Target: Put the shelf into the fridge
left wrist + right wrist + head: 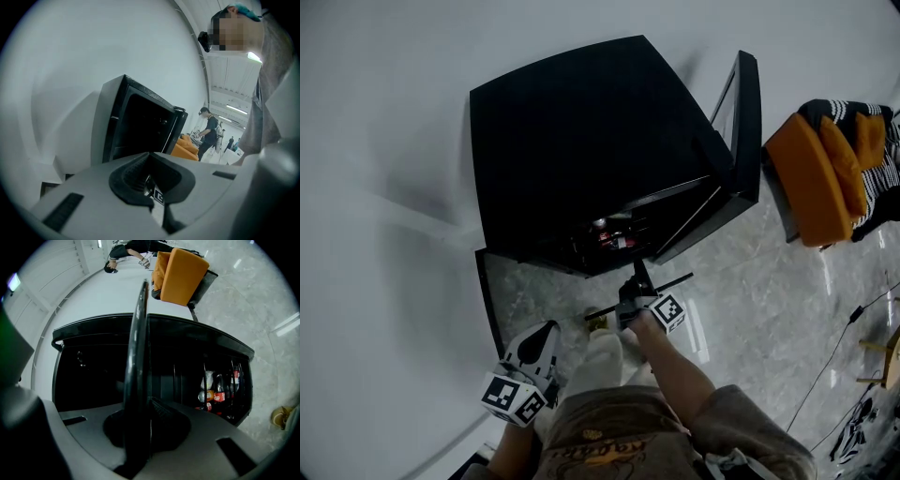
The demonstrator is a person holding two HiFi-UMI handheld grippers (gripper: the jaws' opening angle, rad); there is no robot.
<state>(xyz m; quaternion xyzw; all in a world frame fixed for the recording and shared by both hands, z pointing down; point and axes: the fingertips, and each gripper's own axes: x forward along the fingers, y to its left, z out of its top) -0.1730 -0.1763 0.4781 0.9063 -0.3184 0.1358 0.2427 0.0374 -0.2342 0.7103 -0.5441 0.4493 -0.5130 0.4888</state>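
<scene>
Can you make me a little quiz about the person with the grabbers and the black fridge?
1. True or false: the fridge has its door open.
2. What is the right gripper shut on? A) nothing B) the shelf C) the door
3. Fill in: the chair to the right of the fridge is ____ in colour.
Key: 1 true; 2 B; 3 orange.

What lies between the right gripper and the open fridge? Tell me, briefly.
The shelf itself: the right gripper is shut on it, and it stands edge-on before the fridge. The right gripper view shows nothing else there.
</scene>
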